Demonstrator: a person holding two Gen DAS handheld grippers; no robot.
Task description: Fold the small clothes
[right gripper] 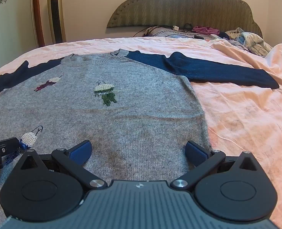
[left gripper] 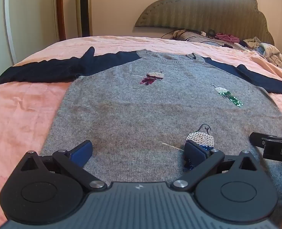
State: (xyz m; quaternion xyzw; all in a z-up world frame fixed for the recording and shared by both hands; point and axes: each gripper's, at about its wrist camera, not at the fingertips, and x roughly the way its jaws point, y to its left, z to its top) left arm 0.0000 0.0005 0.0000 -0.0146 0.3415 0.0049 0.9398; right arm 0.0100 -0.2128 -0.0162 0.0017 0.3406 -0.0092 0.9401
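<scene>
A small grey knit sweater (left gripper: 141, 105) with navy sleeves and three sequin birds lies flat, front up, on the pink bedspread (left gripper: 17, 114). It also shows in the right wrist view (right gripper: 112, 118). Both sleeves are spread sideways, the left sleeve (left gripper: 45, 70) and the right sleeve (right gripper: 217, 70). My left gripper (left gripper: 139, 150) is open over the sweater's lower hem, left of centre. My right gripper (right gripper: 139, 150) is open over the hem's right part, its right finger near the sweater's side edge. Each gripper's tip shows at the other view's edge.
A padded headboard (right gripper: 179, 5) stands at the far end with a pile of clothes (right gripper: 251, 42), cables and a pillow in front of it. A tower heater (right gripper: 56, 13) stands by the wall at the left. Rumpled bedspread (right gripper: 255, 114) lies right of the sweater.
</scene>
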